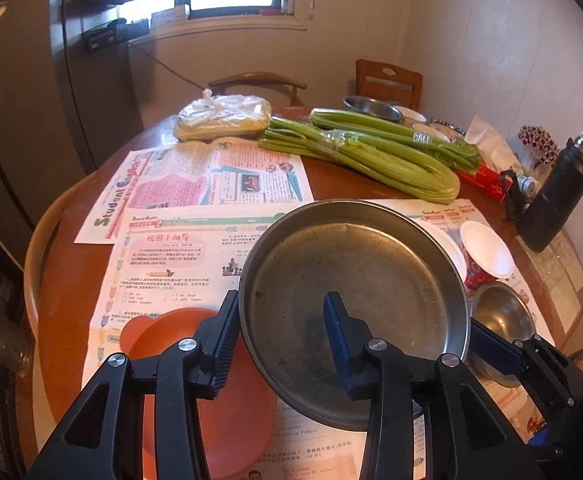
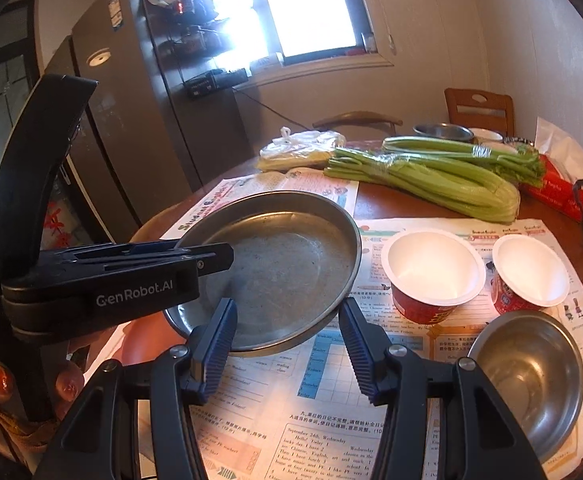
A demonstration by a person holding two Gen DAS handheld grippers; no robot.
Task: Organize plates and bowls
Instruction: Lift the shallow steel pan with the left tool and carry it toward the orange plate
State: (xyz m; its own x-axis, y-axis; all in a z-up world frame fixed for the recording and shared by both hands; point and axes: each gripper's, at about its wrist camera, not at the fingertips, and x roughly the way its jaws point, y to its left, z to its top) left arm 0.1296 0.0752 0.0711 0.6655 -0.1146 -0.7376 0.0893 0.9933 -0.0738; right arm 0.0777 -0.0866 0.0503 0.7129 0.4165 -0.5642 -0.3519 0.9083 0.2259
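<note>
While the left gripper (image 1: 283, 344) clamps the rim of the steel plate (image 1: 351, 300) above the newspaper (image 1: 179, 264) and orange plate (image 1: 195, 380), the right gripper (image 2: 287, 348) hangs empty, fingers apart, beside a steel bowl (image 2: 531, 380) and two paper cups (image 2: 431, 276).

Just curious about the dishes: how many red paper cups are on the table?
2: one red paper cup beside the metal plate, the other cup to its right. More could be hidden.
</note>
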